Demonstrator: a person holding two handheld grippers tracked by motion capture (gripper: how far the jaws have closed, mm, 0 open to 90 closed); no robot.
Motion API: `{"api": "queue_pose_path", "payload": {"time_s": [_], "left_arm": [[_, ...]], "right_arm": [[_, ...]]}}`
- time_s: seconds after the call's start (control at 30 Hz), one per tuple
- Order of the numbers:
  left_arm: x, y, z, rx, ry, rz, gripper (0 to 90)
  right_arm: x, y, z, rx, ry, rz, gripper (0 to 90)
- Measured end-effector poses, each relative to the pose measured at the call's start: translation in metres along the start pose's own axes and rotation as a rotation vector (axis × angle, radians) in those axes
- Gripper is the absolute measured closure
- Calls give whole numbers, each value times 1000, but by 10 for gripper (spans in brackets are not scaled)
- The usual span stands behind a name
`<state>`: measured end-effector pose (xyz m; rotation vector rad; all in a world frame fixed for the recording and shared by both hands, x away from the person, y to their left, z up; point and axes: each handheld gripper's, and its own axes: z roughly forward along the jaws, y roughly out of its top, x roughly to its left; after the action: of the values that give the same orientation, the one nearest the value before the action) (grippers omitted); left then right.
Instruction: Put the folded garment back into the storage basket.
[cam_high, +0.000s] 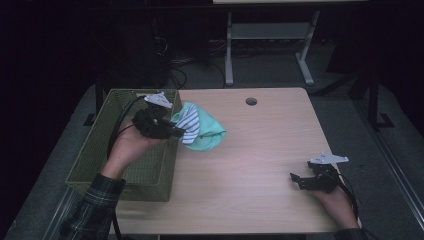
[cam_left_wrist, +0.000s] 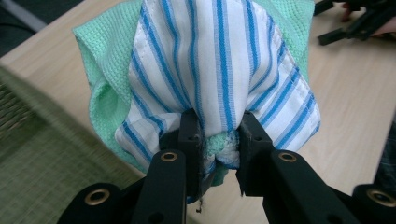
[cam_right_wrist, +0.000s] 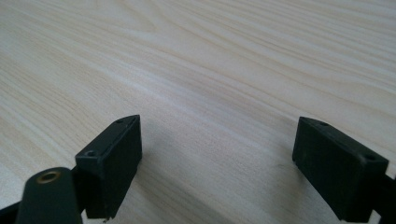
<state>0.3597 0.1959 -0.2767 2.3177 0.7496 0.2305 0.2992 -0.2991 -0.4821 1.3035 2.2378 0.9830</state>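
Black jaws of the left gripper (cam_left_wrist: 218, 140) fill the foreground of its own view, pressed onto a gathered fold of two cloths bunched together: a white cloth with blue stripes (cam_left_wrist: 219, 70) wrapped over a mint-green waffle cloth (cam_left_wrist: 105, 65). From above, the bundle (cam_high: 200, 127) hangs off the left gripper (cam_high: 176, 131) just past the near-table wall of the green wicker basket (cam_high: 120, 185), over the wooden table (cam_high: 260, 165) rather than inside the basket. Both cloths look light, soft and limp; they will sag and swing rather than keep a shape, and nothing about them seems fragile or slippery. Because the pinch takes only a wad near one edge, the rest droops freely, and the green layer could slide out if it is caught by less fabric than the striped one. A deeper bite through both layers at the bunched middle would likely carry them more safely. Well away from the basket, at the table's far side edge, the right gripper (cam_high: 300, 179) rests low with its jaws spread wide and nothing between them, bare wood grain (cam_right_wrist: 210, 70) beneath.
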Motion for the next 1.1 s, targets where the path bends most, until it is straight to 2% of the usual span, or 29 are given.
{"api": "queue_pose_path", "payload": {"time_s": [0.33,0.53,0.57,0.77,0.83,0.9,1.1], "left_arm": [[24,-23,-23,-24,75,-82,740],[37,-35,-31,-21,126,-114,740],[39,-38,-32,-26,132,-133,740],[55,-55,-34,-12,187,-182,740],[62,-64,-35,-14,212,-220,740],[67,-69,-36,-15,224,-236,740],[84,-92,-35,14,284,-300,740]], "right_arm": [[0,0,0,0,-1,0,155],[0,0,0,0,-1,0,155],[0,0,0,0,-1,0,155],[0,0,0,0,-1,0,155],[0,0,0,0,-1,0,155],[0,0,0,0,-1,-1,154],[0,0,0,0,-1,-1,155]]}}
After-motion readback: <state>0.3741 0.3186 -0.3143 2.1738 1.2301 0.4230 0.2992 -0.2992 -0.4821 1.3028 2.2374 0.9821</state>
